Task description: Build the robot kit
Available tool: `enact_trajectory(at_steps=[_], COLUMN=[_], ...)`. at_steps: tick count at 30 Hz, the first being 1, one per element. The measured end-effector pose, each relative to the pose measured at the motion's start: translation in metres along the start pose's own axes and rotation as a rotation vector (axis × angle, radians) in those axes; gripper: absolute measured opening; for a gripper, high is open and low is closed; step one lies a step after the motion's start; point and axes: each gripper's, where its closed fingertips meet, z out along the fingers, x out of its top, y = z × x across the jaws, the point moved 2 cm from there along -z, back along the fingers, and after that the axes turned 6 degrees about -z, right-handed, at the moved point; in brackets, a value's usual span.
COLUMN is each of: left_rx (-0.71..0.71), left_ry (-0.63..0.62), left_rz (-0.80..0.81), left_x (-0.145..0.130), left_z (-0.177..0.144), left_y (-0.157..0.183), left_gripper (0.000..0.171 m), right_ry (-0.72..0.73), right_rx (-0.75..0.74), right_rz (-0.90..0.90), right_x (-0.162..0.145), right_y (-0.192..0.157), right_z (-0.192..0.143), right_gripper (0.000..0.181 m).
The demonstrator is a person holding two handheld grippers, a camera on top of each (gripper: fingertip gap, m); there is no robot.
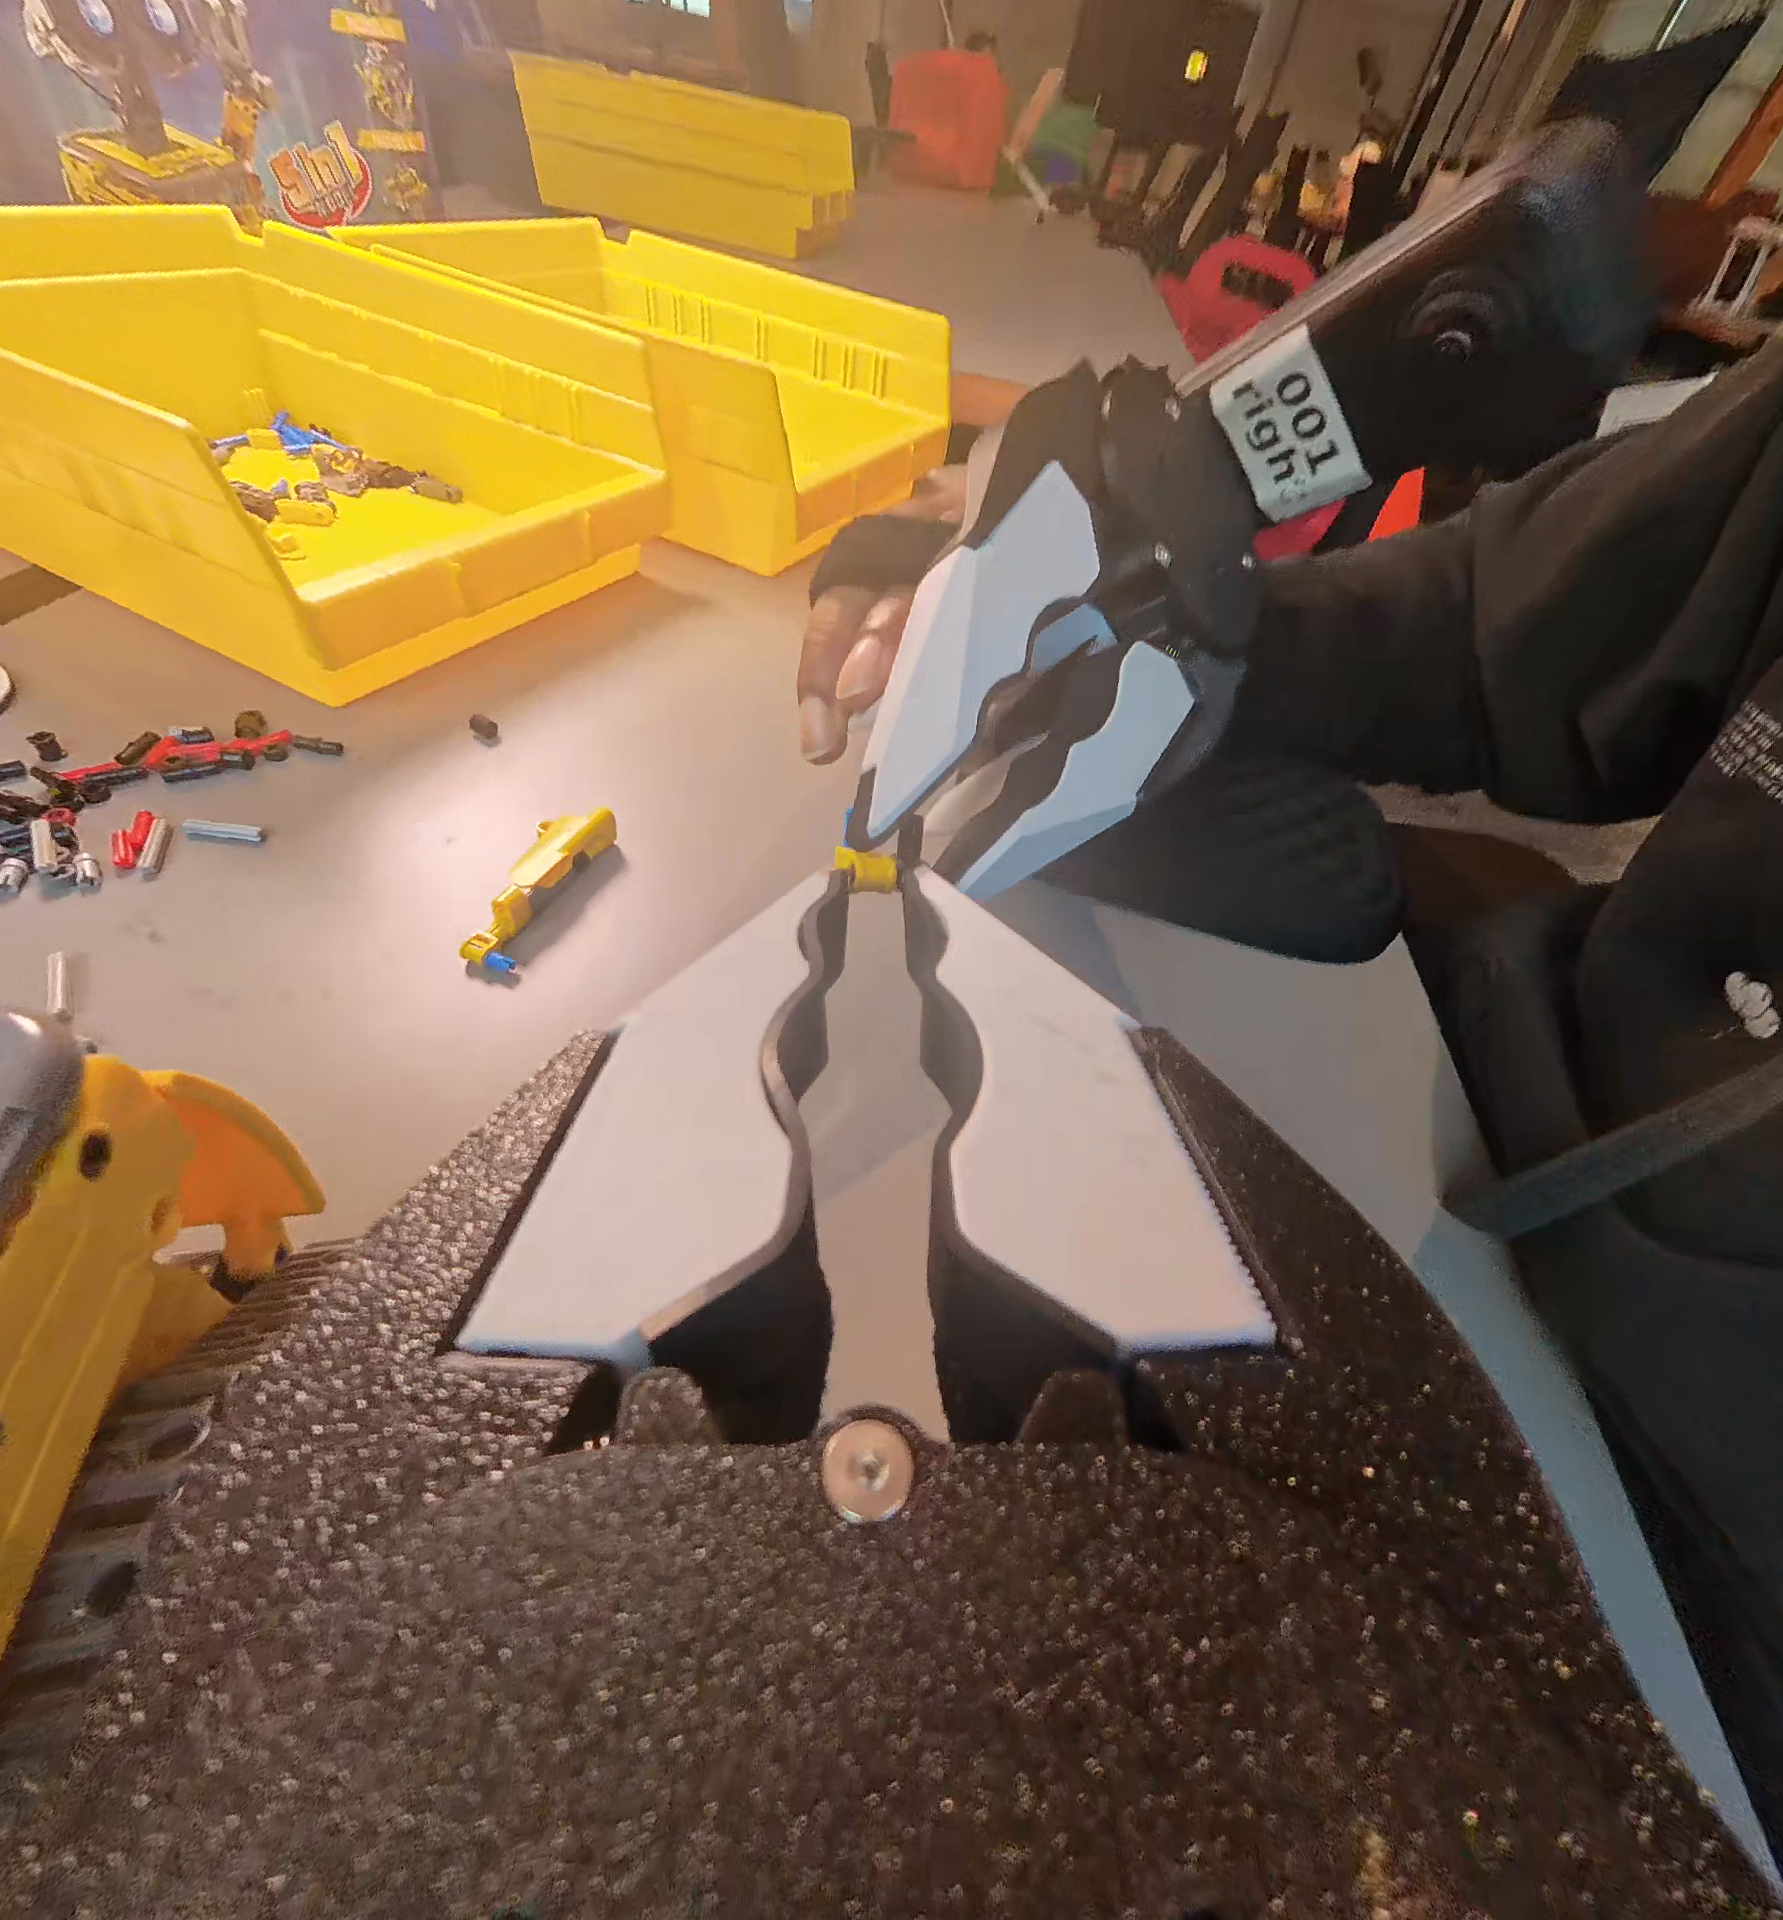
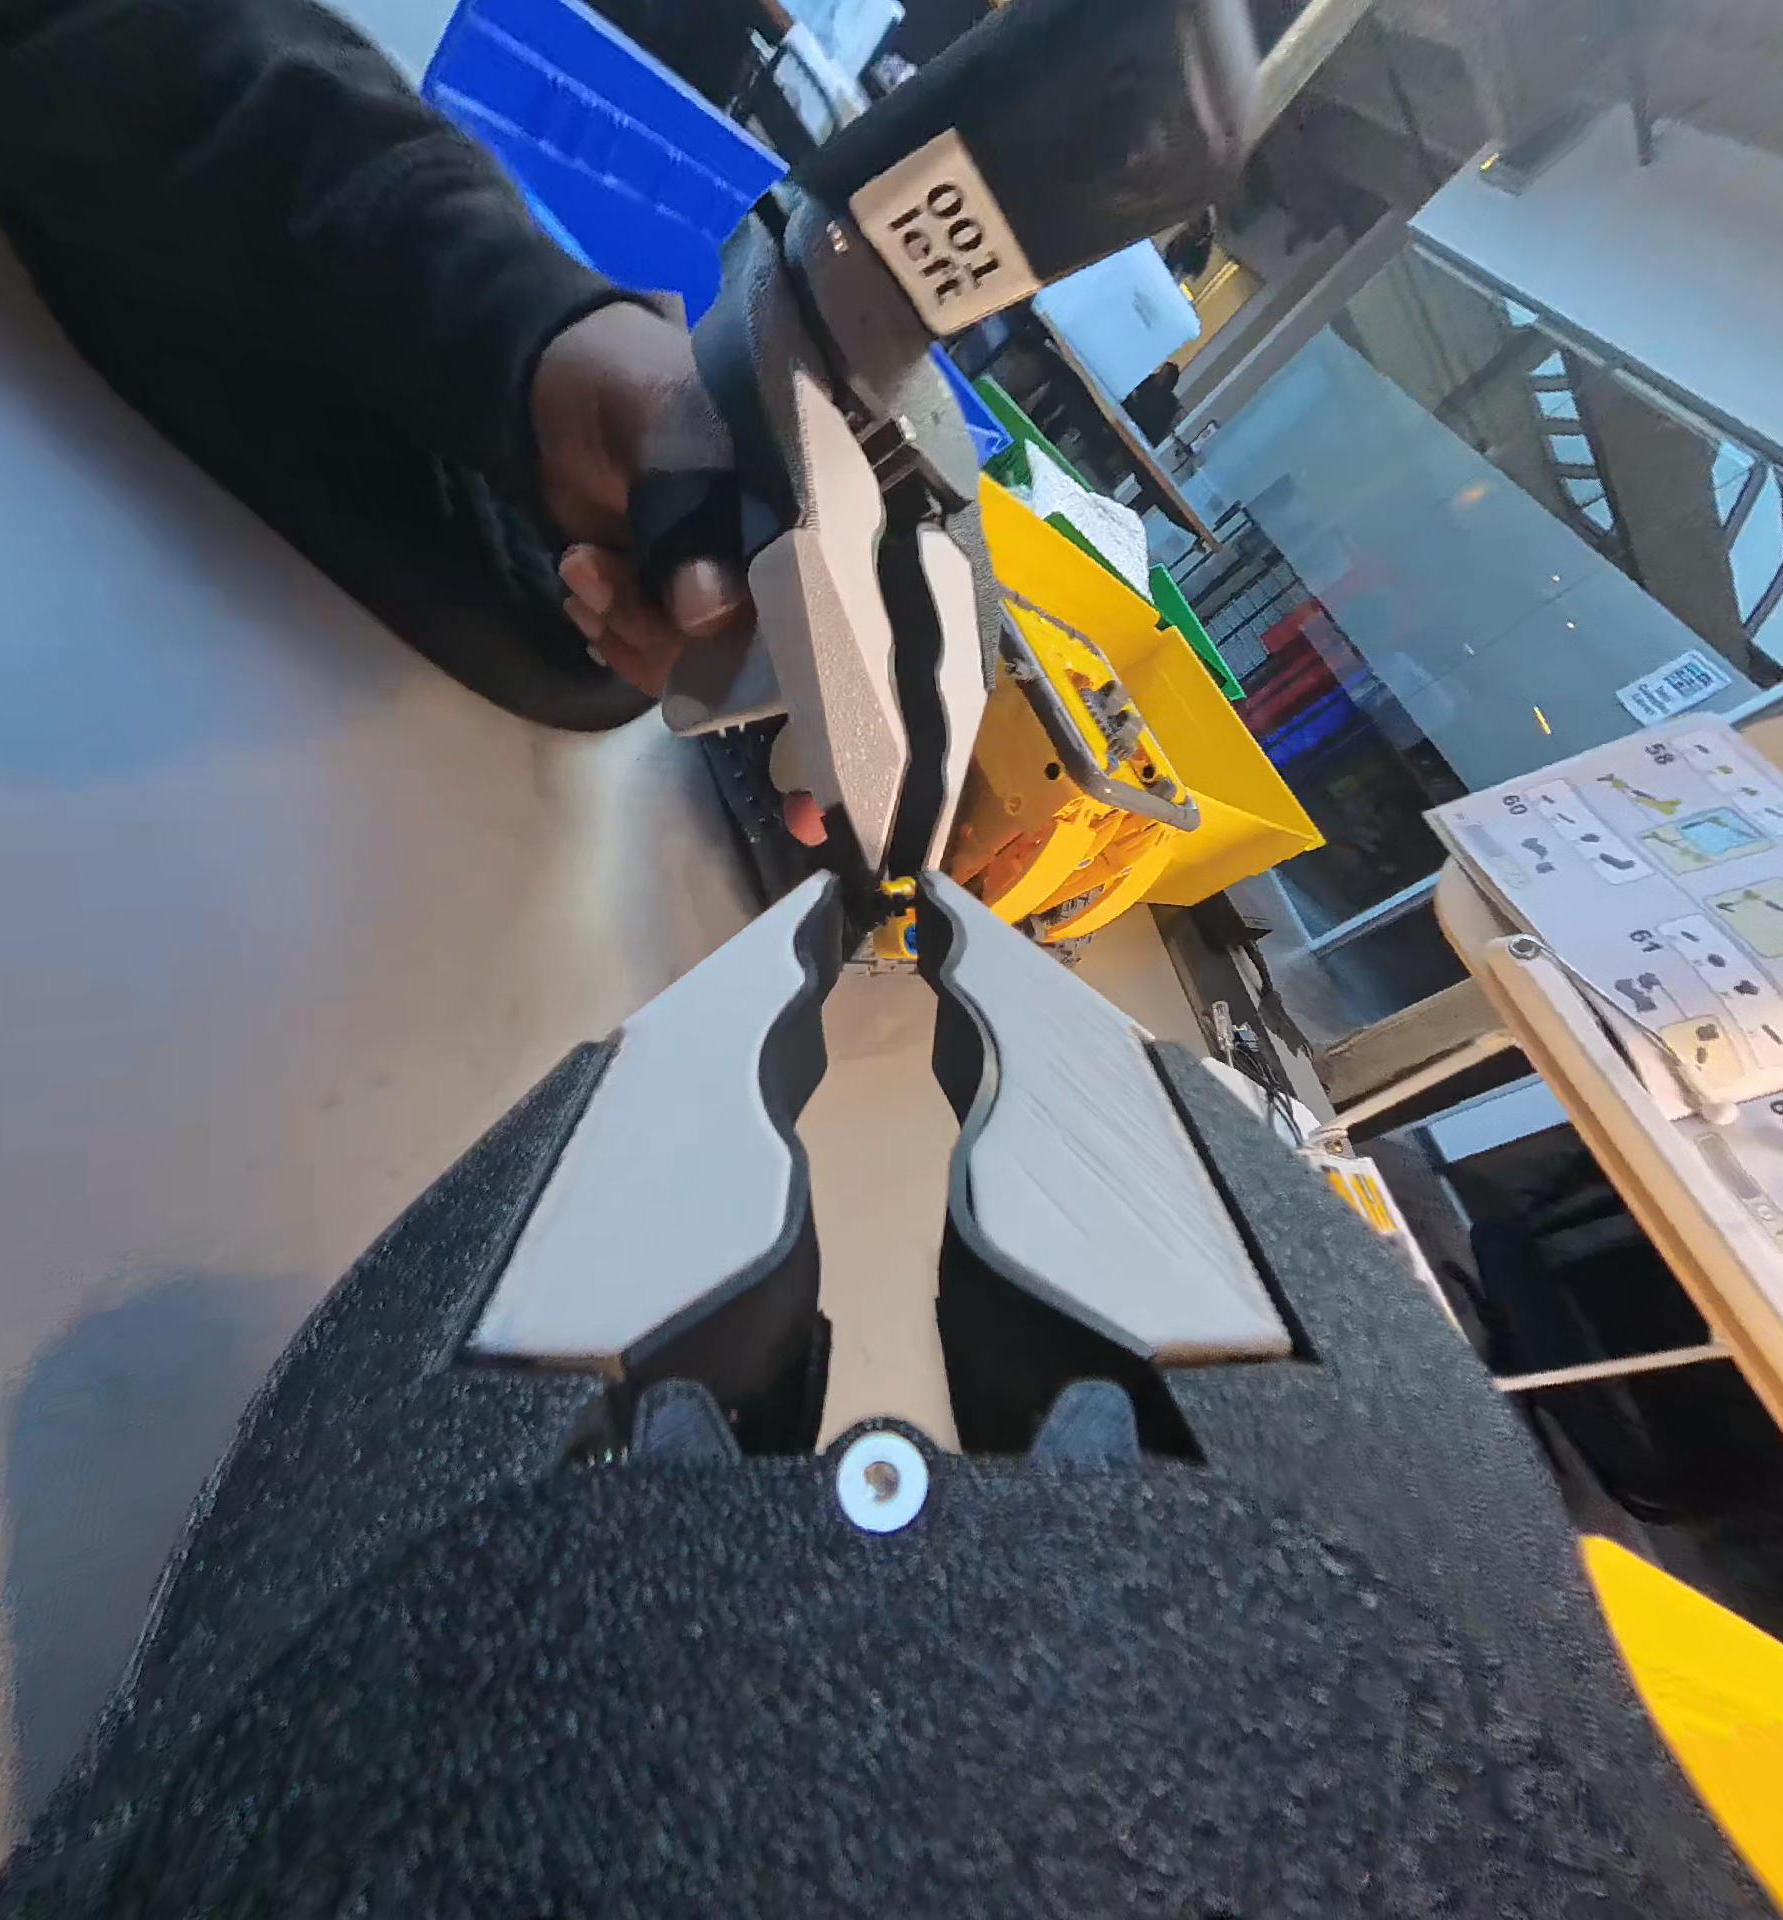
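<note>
The left gripper pinches a small yellow connector crosswise at its tips above the grey table, while the right gripper, tip-to-tip from the far right, clasps a black pin, apparently touching the connector.

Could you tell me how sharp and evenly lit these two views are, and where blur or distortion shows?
Left wrist view: the small yellow piece at the left gripper is sharp, the far room blurred, wide-angle bending at the edges. Right wrist view: tilted; the grey table is soft with broad sheen and a blue shadow; the right gripper is crisp.
</note>
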Motion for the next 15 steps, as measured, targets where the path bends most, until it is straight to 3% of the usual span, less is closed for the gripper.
enact_trajectory(at_steps=[3,7,15], left_rx=[-0.021,-0.057,-0.157], left_ry=[0.080,0.143,0.226], left_rz=[-0.050,-0.120,-0.215], left_x=[0.010,0.018,0.030], left_z=[-0.007,-0.011,-0.007], left_y=[-0.002,-0.003,0.007], left_gripper=[0.007,0.016,0.021], right_ry=[0.036,0.121,0.208], right_rx=[-0.062,-0.111,-0.101], right_rz=[0.067,0.211,0.299], right_x=[0.001,0.007,0.019], right_y=[0.013,0.029,0.032], right_z=[-0.005,-0.014,-0.014], right_gripper=[0.013,0.013,0.013])
